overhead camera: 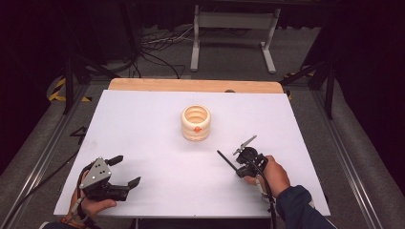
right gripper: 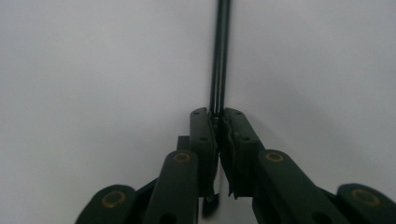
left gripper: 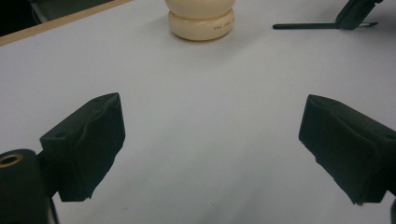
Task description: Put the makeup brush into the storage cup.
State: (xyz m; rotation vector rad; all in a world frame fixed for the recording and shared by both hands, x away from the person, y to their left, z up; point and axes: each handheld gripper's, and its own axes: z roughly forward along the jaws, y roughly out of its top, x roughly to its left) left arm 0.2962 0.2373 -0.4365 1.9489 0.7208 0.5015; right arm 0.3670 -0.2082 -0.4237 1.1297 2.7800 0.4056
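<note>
The right gripper (right gripper: 217,122) is closed on a thin dark rod (right gripper: 219,56), which lies low over the white table (overhead camera: 143,143). The rod's long axis runs straight out from the jaws, its free end pointing toward the left gripper (overhead camera: 128,171), near the cream ribbed pot (overhead camera: 196,123). The left gripper's jaws stand wide apart, empty.
</note>
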